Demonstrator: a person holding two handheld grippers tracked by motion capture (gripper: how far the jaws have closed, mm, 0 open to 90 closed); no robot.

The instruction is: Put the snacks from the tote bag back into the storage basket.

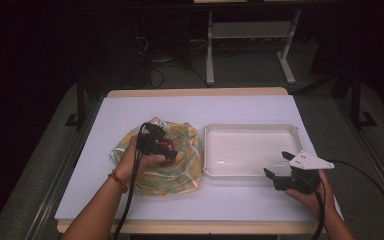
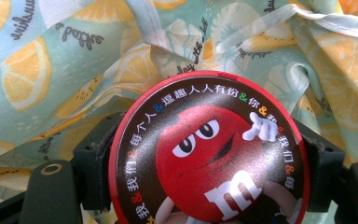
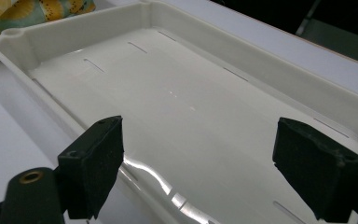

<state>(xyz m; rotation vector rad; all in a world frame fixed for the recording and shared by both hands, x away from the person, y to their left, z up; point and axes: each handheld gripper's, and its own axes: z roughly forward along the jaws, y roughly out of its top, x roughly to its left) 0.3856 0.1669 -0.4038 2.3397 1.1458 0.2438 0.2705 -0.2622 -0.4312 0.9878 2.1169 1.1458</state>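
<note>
A crumpled cloth bag [image 1: 157, 160] printed with lemon slices lies left of centre on the white table. My left gripper [image 1: 167, 150] is over the bag, shut on a round red candy tin [image 2: 209, 154] with a cartoon face on its lid; the bag's fabric [image 2: 74, 60] lies bunched behind the tin. A white plastic tray [image 1: 215, 150] sits to the right of the bag with nothing in it. My right gripper [image 1: 279, 165] hovers at the tray's near right corner, open, with nothing between its jaws; the tray's floor [image 3: 177, 102] lies beyond them.
The table's white cover [image 1: 200, 107] stretches behind the bag and the tray, and a strip [image 1: 215, 200] runs along the front edge. Dark floor, cables and metal table legs [image 1: 210, 55] lie beyond the far edge.
</note>
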